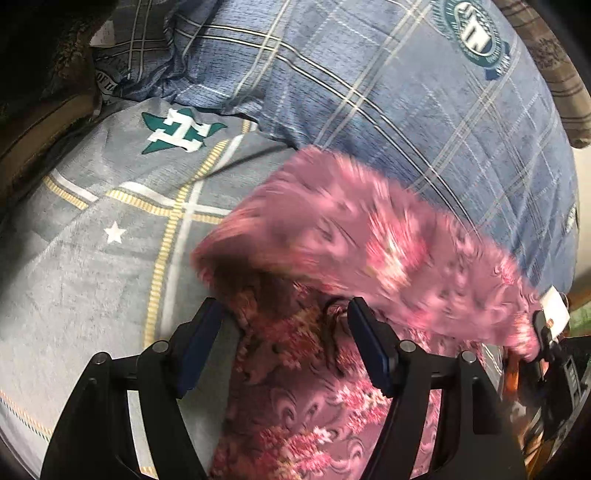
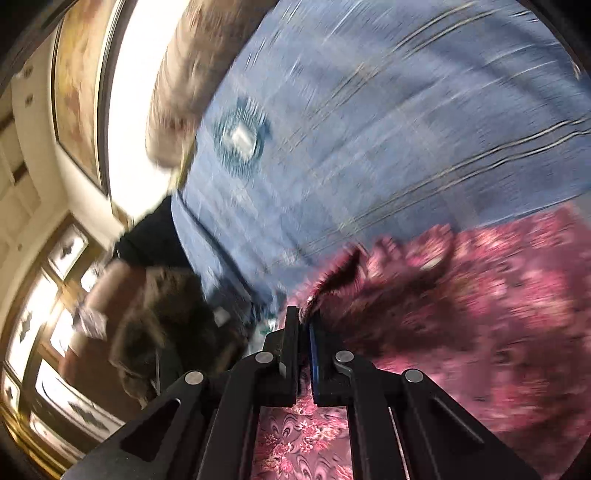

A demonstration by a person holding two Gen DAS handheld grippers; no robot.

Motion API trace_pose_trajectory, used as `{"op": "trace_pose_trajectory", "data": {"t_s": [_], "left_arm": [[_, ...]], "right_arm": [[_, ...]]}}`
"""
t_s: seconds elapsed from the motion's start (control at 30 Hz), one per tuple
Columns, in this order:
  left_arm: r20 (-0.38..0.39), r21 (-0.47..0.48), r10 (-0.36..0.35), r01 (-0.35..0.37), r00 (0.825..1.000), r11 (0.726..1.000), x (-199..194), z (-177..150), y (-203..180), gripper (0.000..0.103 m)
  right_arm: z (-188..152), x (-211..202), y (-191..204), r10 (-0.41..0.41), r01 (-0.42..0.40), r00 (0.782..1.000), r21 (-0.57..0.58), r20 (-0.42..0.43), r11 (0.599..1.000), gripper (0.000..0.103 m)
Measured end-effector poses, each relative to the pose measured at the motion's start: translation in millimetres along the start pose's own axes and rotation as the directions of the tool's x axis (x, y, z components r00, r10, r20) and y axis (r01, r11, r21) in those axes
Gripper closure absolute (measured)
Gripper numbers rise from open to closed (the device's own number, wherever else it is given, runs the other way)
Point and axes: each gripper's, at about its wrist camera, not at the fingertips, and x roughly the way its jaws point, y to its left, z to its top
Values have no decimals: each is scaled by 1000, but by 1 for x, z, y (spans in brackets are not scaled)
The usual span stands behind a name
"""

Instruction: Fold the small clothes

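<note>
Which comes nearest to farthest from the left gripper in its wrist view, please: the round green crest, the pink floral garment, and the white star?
1. Pink floral garment, between the left gripper's fingers.
2. White star, on the left.
3. Round green crest, far upper right.

garment (image 1: 332, 236) on bedsheet (image 1: 92, 258); quilt (image 1: 406, 92) behind it

A blue plaid quilt (image 1: 388, 85) with a round green-and-white emblem (image 1: 474, 31) lies bunched across the bed, over a grey bedsheet (image 1: 92, 266) printed with yellow and white stripes, a white star (image 1: 114, 233) and a green-and-white crest (image 1: 181, 131). A brown striped pillow (image 1: 554, 66) sits at the quilt's far edge. In the right wrist view, a dark furry item (image 2: 162, 310) lies beside the quilt, with a framed picture (image 2: 79, 81) on the pale wall, heavily blurred.
</note>
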Motion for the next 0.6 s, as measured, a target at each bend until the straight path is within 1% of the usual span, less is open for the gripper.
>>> {"op": "trace_pose_trajectory", "data": {"t_s": [0.1, 0.13, 0.2, 0.27, 0.3, 0.37, 0.43, 0.47, 0.5, 0.53, 0.57, 0.6], "left_arm": [[-20, 9, -17, 17, 1000, 1000, -1, -10, -7, 33], [-32, 10, -18, 18, 999, 1000, 1, -13, -9, 33], [-50, 4, -25, 25, 998, 1000, 5, -18, -11, 33], [-67, -11, -31, 30, 997, 999, 11, -21, -15, 33], [-75, -17, -32, 30, 997, 999, 15, -21, -16, 33], [-87, -24, -21, 19, 996, 1000, 21, -19, -18, 33], [-95, -34, -15, 12, 995, 999, 27, -15, -20, 33], [-97, -41, -7, 3, 995, 999, 30, -12, -21, 33], [-100, -48, -1, -4, 995, 999, 32, -10, -21, 33], [-102, -53, 1, -7, 995, 999, 33, -9, -21, 33], [-104, -56, 4, -10, 995, 998, 33, -7, -21, 33], [-103, -54, 10, -15, 995, 998, 33, -6, -22, 33]], "right_arm": [[11, -29, -30, -87, 86, 996, 31, 33, 996, 99], [11, -38, -42, -121, 119, 992, 60, 35, 991, 99], [9, -48, -73, -186, 183, 982, 131, 11, 974, 99], [1, -51, -99, -222, 222, 975, 185, -22, 957, 98], [-2, -53, -109, -233, 234, 972, 208, -30, 950, 93], [-6, -55, -122, -248, 248, 968, 265, -33, 932, 92], [-9, -55, -131, -223, 220, 974, 317, -28, 922, 82], [-10, -51, -134, -221, 219, 975, 333, -33, 917, 67], [-9, -46, -134, -240, 244, 969, 337, -54, 909, 63], [-8, -39, -134, -254, 263, 965, 332, -71, 906, 63], [-5, -33, -128, -249, 263, 965, 306, -84, 915, 77], [0, -31, -119, -238, 251, 968, 258, -83, 933, 98]]}}
